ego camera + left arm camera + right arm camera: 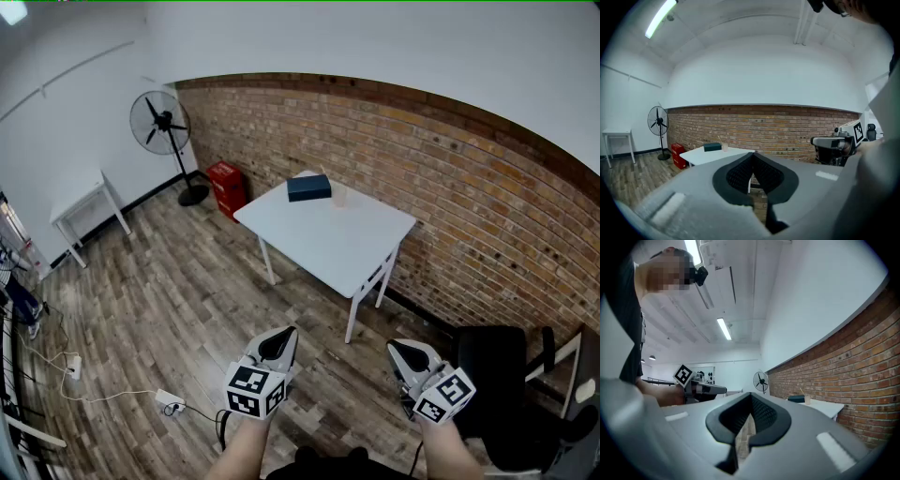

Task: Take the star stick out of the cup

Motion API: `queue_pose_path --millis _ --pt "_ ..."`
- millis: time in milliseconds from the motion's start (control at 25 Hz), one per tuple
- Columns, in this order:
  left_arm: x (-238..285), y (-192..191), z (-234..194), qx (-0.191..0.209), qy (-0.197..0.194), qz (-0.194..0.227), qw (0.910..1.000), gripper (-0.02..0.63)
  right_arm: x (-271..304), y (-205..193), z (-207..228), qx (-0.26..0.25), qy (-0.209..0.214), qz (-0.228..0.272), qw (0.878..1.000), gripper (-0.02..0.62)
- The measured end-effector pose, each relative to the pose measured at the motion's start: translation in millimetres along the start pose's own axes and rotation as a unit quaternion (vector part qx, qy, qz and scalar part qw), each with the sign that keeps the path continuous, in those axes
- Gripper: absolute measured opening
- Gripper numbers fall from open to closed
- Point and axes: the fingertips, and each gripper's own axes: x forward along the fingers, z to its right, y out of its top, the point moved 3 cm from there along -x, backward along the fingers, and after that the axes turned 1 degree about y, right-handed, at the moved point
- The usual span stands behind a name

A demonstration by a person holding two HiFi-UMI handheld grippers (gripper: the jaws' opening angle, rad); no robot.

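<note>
A clear cup [338, 194] stands at the far side of a white table [347, 246], well ahead of me across the room. A thin stick [325, 175] leans out of the cup; its star end is too small to make out. Low in the head view, my left gripper [278, 345] and right gripper [410, 354] are held side by side, far short of the table. Both are shut with nothing between their jaws. In the left gripper view the cup [724, 146] shows small beyond my shut left gripper [752, 154]. The right gripper view has the cup [807, 400] off to the right of my shut right gripper [751, 395].
A dark box [308, 187] lies beside the cup. A brick wall runs behind the table. A standing fan [161, 124] and a red crate [226, 186] are at the far left, with a small white table [82, 197]. A black chair [497, 375] stands at my right; a power strip [169, 400] lies on the floor.
</note>
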Motion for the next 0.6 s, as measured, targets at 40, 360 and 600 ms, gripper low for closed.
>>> queue_pose_path --millis 40,360,600 --pt "1.3 -1.8 1.5 -0.002 0.001 -0.001 1.0000 0.006 -1.4 -1.6 1.6 0.002 0.001 -0.001 1.000 -0.002" --pt "10.2 -4.2 5.3 -0.011 0.011 -0.002 0.9999 0.006 -3.2 -2.2 11.3 0.004 0.006 -0.004 1.000 -0.002" --pt "12.1 1.9 12.8 -0.006 0.011 0.019 0.9997 0.006 -5.9 -6.7 13.0 0.010 0.009 -0.011 1.000 -0.002"
